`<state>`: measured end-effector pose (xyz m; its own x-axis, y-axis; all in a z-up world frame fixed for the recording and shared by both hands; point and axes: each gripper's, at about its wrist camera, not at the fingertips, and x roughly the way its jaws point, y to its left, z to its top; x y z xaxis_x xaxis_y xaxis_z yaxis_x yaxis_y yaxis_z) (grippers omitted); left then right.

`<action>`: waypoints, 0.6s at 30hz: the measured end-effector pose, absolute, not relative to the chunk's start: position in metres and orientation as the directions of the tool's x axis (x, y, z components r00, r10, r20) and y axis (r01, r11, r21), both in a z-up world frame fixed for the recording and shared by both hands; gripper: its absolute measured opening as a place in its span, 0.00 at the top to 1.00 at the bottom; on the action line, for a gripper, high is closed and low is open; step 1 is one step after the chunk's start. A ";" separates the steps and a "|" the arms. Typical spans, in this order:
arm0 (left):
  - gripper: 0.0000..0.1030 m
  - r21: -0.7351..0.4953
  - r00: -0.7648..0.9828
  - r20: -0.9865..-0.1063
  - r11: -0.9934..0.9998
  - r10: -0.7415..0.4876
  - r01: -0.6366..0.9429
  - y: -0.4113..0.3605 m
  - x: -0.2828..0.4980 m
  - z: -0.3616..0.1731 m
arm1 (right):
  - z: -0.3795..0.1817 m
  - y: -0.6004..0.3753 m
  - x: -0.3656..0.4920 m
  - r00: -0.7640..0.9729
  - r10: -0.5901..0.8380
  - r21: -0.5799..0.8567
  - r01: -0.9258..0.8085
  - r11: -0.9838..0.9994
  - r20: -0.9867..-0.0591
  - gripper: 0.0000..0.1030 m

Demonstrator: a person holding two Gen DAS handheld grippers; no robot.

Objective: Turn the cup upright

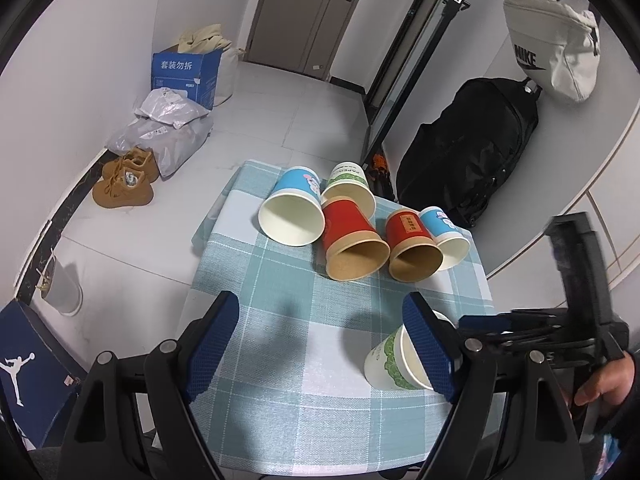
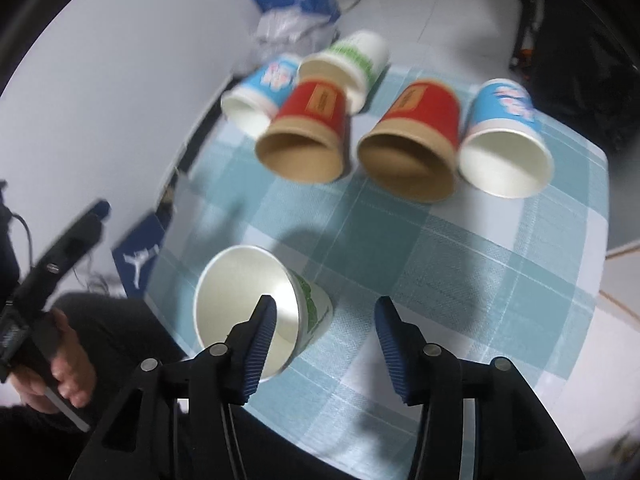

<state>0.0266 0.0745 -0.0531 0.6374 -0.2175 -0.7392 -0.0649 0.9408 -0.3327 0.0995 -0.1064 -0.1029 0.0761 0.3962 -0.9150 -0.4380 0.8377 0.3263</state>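
A white paper cup with a green pattern stands tilted near the table's front edge, mouth toward the right wrist camera. It also shows in the left wrist view, partly behind my left gripper's right finger. My right gripper is open; its left finger sits at the cup's mouth, its right finger off to the side. My left gripper is open and empty above the cloth. Several other cups lie on their sides at the far end: blue, green-white, two red, and blue.
The small table carries a teal checked cloth. On the floor to the left are brown shoes, plastic bags, a blue box and a Jordan box. A black backpack stands at the right.
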 end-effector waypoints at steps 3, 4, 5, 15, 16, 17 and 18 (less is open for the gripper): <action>0.22 -0.314 0.645 -0.734 0.948 -0.214 -0.044 0.067 0.026 -0.051 | -0.091 -0.126 0.087 0.182 0.446 0.351 -0.394 0.850 -0.876 0.40; 0.22 -0.308 0.649 -0.731 0.951 -0.212 -0.037 0.065 0.025 -0.050 | -0.086 -0.132 0.081 0.228 0.450 0.346 -0.381 0.857 -0.863 0.38; 0.22 -0.305 0.656 -0.724 0.952 -0.215 -0.025 0.062 0.024 -0.048 | -0.080 -0.137 0.078 0.260 0.455 0.345 -0.376 0.860 -0.852 0.37; 0.22 -0.261 0.710 -0.677 0.965 -0.194 0.015 0.036 0.009 -0.035 | -0.026 -0.164 0.002 0.658 0.428 0.289 -0.316 0.904 -0.619 0.15; 0.22 -0.255 0.712 -0.678 0.967 -0.186 0.010 0.035 0.008 -0.034 | -0.024 -0.166 -0.004 0.686 0.414 0.281 -0.305 0.910 -0.598 0.14; 0.22 -0.242 0.715 -0.677 0.970 -0.173 0.006 0.033 0.006 -0.034 | -0.023 -0.168 -0.008 0.703 0.408 0.278 -0.299 0.913 -0.583 0.12; 0.22 -0.237 0.719 -0.674 0.971 -0.172 0.010 0.031 0.004 -0.033 | -0.021 -0.170 -0.014 0.722 0.401 0.277 -0.292 0.915 -0.564 0.09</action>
<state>0.0041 0.0309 -0.0327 0.7189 -0.1715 -0.6736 0.0098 0.9715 -0.2369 -0.0138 -0.1696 -0.0215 0.7222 0.4010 -0.5636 -0.2917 0.9154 0.2775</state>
